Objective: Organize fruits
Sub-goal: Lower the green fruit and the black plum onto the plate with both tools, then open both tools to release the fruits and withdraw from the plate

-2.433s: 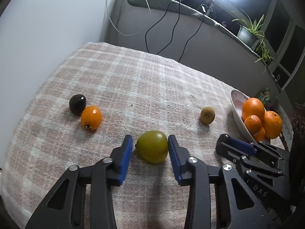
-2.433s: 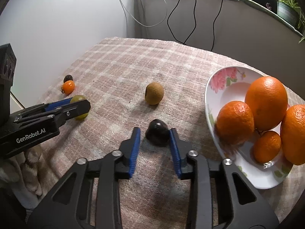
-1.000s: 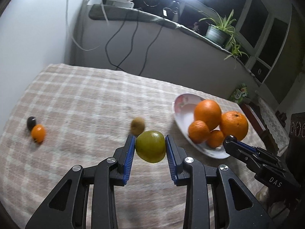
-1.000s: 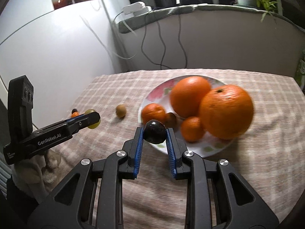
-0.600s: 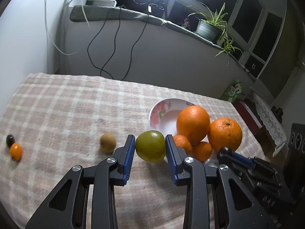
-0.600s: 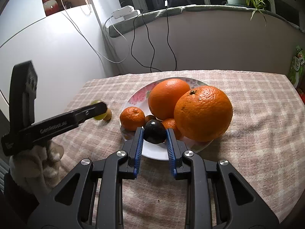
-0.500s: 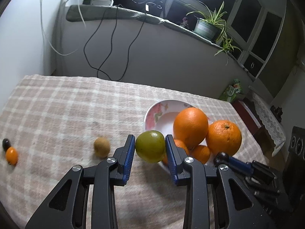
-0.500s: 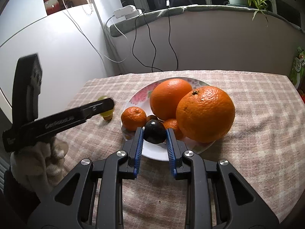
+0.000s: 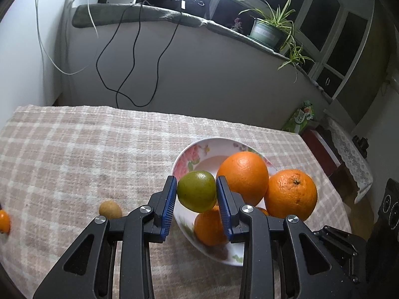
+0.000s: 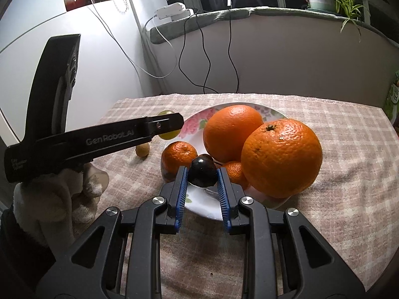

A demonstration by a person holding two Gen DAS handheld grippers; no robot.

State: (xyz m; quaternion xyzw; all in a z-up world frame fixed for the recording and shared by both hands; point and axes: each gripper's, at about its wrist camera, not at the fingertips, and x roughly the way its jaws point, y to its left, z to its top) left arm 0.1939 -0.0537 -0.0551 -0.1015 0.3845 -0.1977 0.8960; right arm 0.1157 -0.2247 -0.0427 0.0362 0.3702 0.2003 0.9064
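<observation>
Over plate point(image 9: 182, 164), left fingers point(image 9: 168, 200) clamping green fruit point(image 9: 196, 191), right fingers point(image 10: 181, 186) clamping dark fruit point(image 10: 202, 171)

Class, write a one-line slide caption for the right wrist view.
Right tongs hold a plum over the plate of oranges.

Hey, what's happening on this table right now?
A person is gathering fruit onto the floral plate. The left gripper holds a green citrus over the plate's edge, and the right gripper holds a dark plum above the plate beside the oranges. A small brown fruit sits on the tablecloth.
</observation>
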